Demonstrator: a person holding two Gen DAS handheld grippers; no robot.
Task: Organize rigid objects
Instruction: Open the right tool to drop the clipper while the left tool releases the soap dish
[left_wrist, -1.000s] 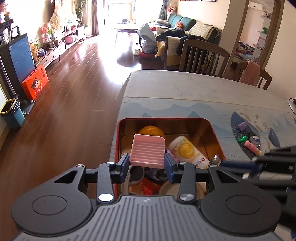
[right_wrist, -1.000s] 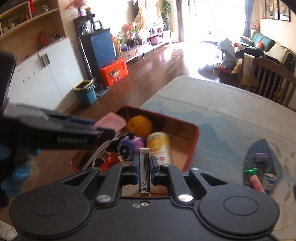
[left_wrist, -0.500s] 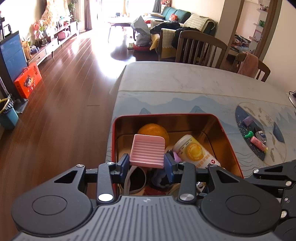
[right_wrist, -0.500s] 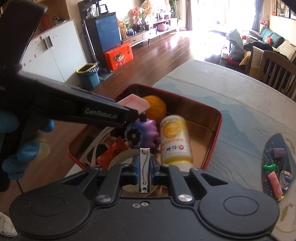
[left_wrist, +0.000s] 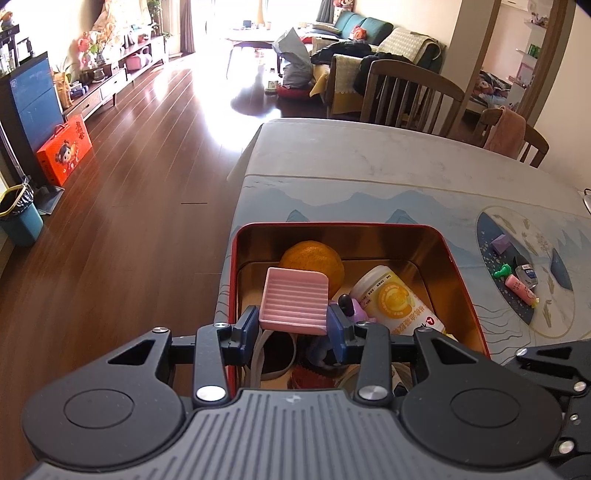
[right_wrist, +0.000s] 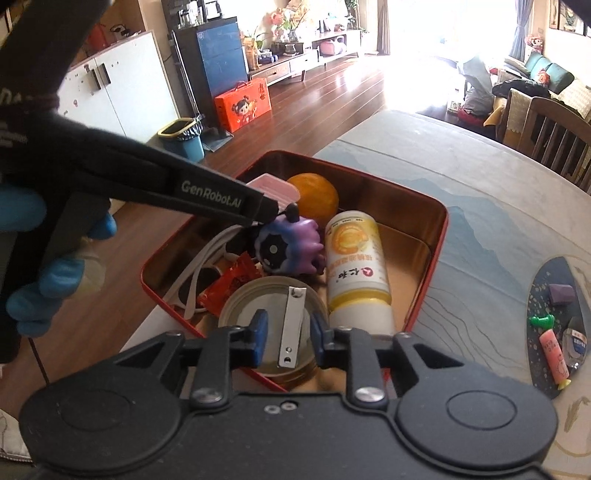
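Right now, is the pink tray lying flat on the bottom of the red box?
No, the pink tray is pinched between the left tool's two fingers, above the orange in the red box.

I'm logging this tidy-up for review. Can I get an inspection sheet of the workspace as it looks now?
Surface: table under a printed cloth.
Job's things: red tin holds an orange, yellow bottle, purple toy, red packet, round lid; nail clipper lies on the lid.
Clutter: small items on the cloth beside the tin.
Grippers: left gripper clamps a pink tray; right gripper opening, pads clear of the clipper.
Cables: white cord in the tin.
Surroundings: chairs, wooden floor, sofa.
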